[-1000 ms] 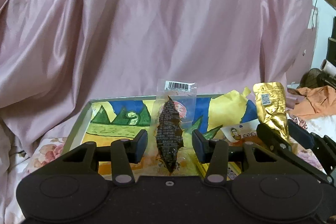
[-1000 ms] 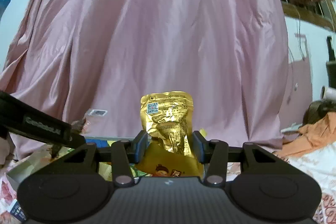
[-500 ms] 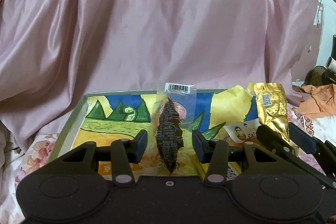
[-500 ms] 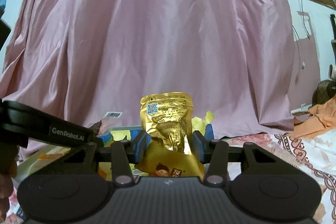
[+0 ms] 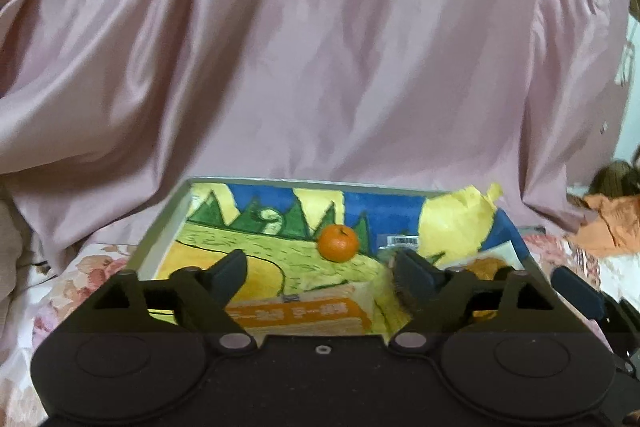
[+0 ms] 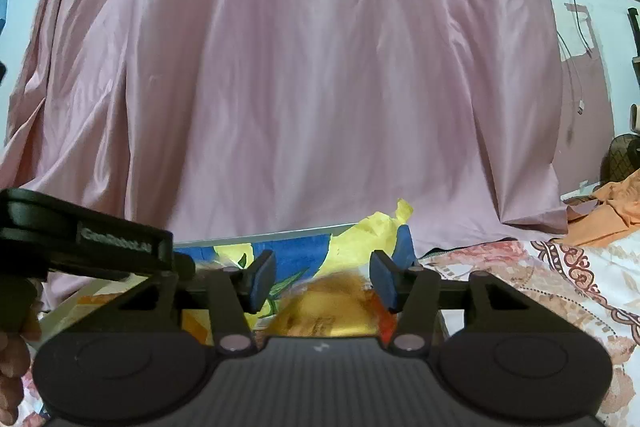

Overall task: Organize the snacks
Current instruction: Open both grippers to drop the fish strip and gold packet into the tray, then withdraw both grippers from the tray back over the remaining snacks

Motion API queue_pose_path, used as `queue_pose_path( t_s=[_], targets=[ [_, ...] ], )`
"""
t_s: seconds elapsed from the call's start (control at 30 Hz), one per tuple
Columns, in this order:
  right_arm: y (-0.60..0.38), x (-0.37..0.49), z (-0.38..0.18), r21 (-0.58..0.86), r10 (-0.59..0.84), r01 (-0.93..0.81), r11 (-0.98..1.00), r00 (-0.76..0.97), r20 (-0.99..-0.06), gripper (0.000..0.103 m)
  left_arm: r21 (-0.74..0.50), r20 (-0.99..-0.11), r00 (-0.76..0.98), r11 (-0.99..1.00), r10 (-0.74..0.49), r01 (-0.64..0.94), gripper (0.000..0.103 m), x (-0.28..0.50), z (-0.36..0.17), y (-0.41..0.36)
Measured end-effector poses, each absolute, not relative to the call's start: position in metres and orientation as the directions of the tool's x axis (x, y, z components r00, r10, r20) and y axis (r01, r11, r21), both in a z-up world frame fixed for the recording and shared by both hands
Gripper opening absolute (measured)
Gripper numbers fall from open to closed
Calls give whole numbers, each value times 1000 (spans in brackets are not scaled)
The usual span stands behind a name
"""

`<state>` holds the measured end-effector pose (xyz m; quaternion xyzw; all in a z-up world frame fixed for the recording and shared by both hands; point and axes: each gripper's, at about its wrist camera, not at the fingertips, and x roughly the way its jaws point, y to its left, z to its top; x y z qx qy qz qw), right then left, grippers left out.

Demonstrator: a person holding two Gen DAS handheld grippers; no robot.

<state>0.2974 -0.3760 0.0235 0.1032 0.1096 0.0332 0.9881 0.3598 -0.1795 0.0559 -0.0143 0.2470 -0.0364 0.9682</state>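
Nearest the left camera, the left tongs are standing wide apart and gripping nothing. An orange packet is lying flat between them. By the right finger at about 3 o'clock, a dark snack in a clear wrapper is resting inside the tray. Further off at 12 o'clock, a tangerine is sitting on the tray's painted lining.

The right tongs are also spread and empty, with a blurred gold pouch lying just below them, seemingly inside the tray.

Both snacks appear to be dropped off, so the placing step looks finished. The next move is probably lifting clear and seeking another snack outside the tray. Behind everything, a pink sheet is hanging.
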Motion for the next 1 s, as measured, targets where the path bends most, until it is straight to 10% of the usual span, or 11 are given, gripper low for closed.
queue_pose_path(
  t_s=[0.57,1.0],
  targets=[
    [-365,238,65,133,71,-55,990,991,-118,103,-166,-379,921,986,-91,29,102,274,93,-126],
    [-349,168,95,114,63,-50,992,992,-108,103,-166,-378,922,986,-78,15,102,194,96,-86]
  ],
)
